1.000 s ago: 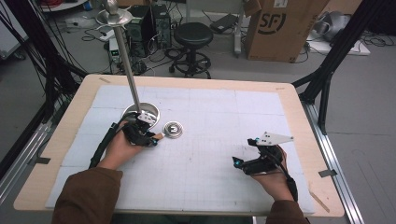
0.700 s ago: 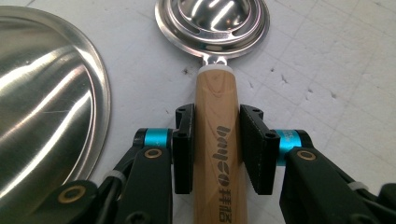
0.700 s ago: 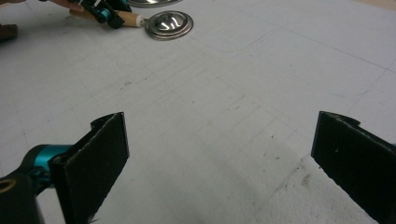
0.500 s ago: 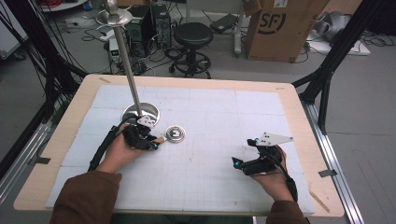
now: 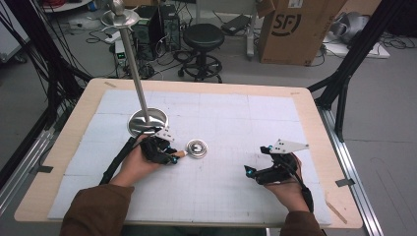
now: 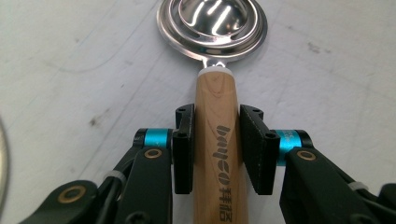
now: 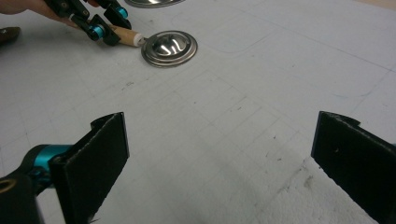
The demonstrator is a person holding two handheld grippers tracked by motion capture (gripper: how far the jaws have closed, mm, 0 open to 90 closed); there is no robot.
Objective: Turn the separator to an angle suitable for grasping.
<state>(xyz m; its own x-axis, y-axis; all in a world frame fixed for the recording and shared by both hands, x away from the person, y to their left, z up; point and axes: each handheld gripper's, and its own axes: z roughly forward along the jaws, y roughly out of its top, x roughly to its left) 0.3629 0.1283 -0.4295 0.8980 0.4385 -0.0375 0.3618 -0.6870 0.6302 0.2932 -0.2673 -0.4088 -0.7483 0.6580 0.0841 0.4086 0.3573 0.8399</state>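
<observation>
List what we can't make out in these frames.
- Left gripper view: the butt end of the wooden handle is cut off by the bottom edge; the printed lettering runs out of frame.
- Left gripper view: the far rim of the metal scoop head is cut by the top edge.
- High view: the left gripper hides where its jaws meet the handle.
- Right gripper view: the stand base is cut by the top edge.

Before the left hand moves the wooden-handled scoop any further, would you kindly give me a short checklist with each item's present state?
1. Left gripper shut on the scoop's wooden handle: ok.
2. Handle centred between the jaws: ok.
3. Scoop's metal bowl apart from the stand's round base: ok.
4. Right gripper open, nothing between its jaws: ok.
5. Bowl lifted off the table: cannot tell.
</observation>
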